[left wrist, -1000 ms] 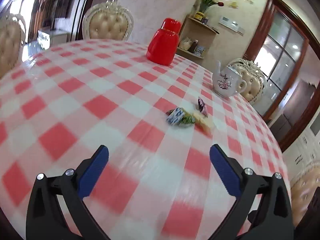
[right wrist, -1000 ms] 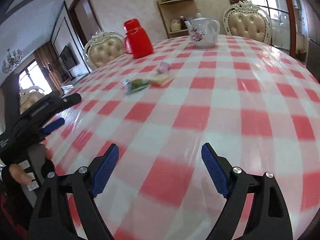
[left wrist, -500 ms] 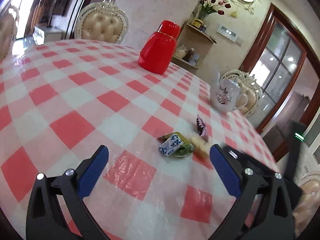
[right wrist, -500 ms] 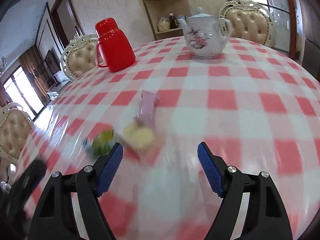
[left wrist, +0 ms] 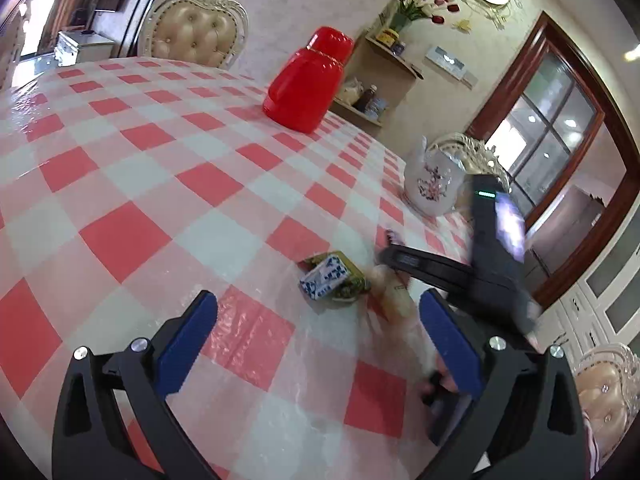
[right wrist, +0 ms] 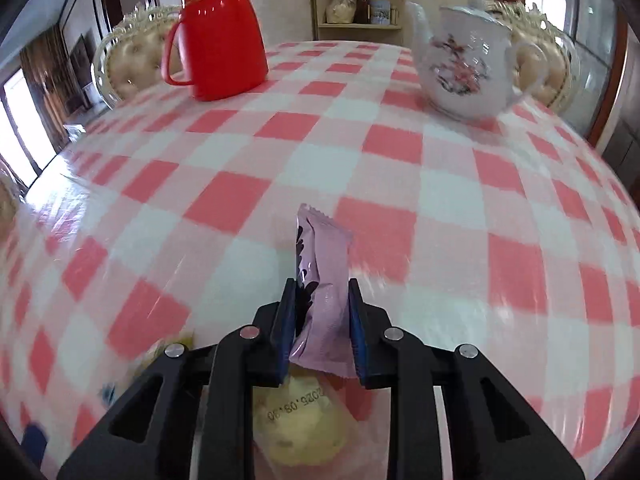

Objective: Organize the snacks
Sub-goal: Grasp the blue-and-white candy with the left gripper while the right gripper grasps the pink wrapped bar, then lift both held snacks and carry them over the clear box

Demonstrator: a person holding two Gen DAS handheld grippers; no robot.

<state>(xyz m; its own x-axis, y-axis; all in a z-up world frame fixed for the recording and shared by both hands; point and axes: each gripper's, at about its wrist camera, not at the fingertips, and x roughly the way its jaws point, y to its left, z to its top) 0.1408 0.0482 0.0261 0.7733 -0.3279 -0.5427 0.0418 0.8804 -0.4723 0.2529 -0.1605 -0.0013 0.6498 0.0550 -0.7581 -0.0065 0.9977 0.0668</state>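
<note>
A small heap of snacks lies on the red-and-white checked tablecloth (left wrist: 132,232). In the right wrist view, my right gripper (right wrist: 322,300) is closing, and its blue pads press both sides of a purple snack packet (right wrist: 322,256) that stands on edge. A yellow pastry in a clear wrapper (right wrist: 304,432) lies under that gripper. In the left wrist view, my left gripper (left wrist: 316,304) is open just short of a blue-and-white packet (left wrist: 323,275) resting on a green packet (left wrist: 354,286). The right gripper (left wrist: 394,258) reaches in from the right, blurred.
A red lidded jug (left wrist: 308,84) (right wrist: 220,36) stands at the back of the table and a white flowered teapot (left wrist: 430,184) (right wrist: 468,68) at the back right. Padded chairs (left wrist: 196,36) ring the table, with a wall shelf (left wrist: 380,80) beyond.
My right gripper has swept across the table to the snack heap and closed from wide open onto the purple packet. The left gripper has come a little nearer the heap, still open.
</note>
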